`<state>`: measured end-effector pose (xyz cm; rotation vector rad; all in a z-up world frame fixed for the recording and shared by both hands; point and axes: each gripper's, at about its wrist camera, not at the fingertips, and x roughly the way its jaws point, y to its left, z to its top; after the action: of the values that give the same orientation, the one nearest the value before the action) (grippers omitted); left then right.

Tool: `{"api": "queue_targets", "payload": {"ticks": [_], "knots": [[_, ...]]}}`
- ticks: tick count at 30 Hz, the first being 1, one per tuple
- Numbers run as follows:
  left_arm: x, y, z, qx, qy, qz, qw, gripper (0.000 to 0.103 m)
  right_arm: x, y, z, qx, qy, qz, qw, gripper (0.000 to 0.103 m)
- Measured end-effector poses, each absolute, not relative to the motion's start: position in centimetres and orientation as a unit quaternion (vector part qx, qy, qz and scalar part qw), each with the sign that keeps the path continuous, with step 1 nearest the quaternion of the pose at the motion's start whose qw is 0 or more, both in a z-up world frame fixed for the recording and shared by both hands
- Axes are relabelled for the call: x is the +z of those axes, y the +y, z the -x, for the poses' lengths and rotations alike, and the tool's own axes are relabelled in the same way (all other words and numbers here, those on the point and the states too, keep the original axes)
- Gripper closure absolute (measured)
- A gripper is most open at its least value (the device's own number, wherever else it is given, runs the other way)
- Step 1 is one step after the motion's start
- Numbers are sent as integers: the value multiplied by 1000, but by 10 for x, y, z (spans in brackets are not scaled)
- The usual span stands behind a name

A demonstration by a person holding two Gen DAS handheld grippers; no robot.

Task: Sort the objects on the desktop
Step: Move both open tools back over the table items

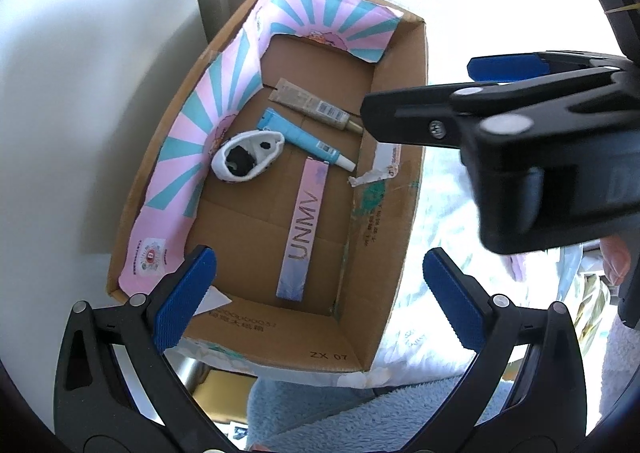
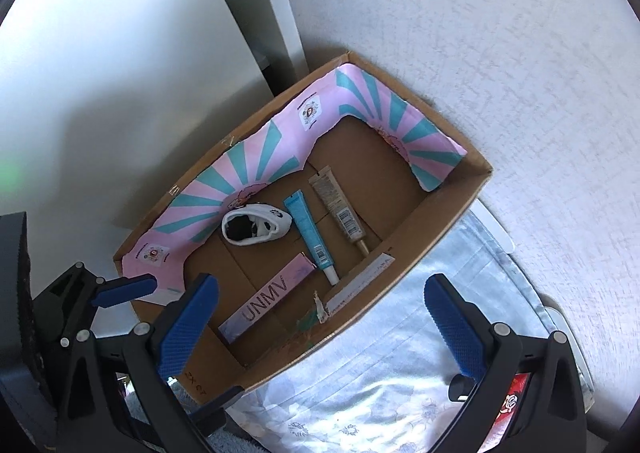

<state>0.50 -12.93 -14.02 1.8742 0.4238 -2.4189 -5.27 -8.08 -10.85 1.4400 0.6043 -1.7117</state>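
An open cardboard box (image 1: 400, 253) with pink-and-teal paper lining holds a beige tube (image 1: 316, 105), a blue tube (image 1: 304, 137), a white-and-black soft item (image 1: 248, 157) and a long pink box marked UNMV (image 1: 304, 229). My left gripper (image 1: 320, 297) hangs open and empty above the box's near end. My right gripper (image 1: 416, 89) reaches in from the right over the box's right wall. In the right wrist view the right gripper (image 2: 322, 327) is open and empty above the box's near corner (image 2: 420, 237), with the pink box (image 2: 268, 305) just beyond it.
The box rests on a pale blue floral cloth (image 2: 380, 373) against a white textured wall (image 2: 480, 53) and a grey post (image 2: 256, 13). A red package (image 2: 512, 405) lies at lower right. Fluffy blue fabric (image 1: 320, 405) lies below the box.
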Motion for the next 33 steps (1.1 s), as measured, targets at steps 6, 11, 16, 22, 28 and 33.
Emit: {"api": "queue_targets", "payload": {"ticks": [6, 11, 16, 22, 28, 33], "knots": [[-137, -120, -5, -785, 125, -606, 18, 0, -99, -63, 52, -687, 227, -564, 397, 0], [-134, -112, -3, -786, 121, -606, 12, 0, -89, -43, 51, -700, 222, -556, 390, 0], [-126, -97, 1, -791, 101, -603, -2, 0, -77, -7, 55, -716, 204, -554, 372, 0], [-116, -67, 11, -796, 70, -600, -31, 0, -61, 51, 65, -736, 187, -559, 332, 0], [-109, -19, 30, -797, 47, -595, -94, 0, -49, 132, 77, -756, 162, -573, 271, 0], [-116, 37, 43, -790, -14, -598, -133, 0, -50, 201, 81, -760, 139, -598, 211, 0]]}}
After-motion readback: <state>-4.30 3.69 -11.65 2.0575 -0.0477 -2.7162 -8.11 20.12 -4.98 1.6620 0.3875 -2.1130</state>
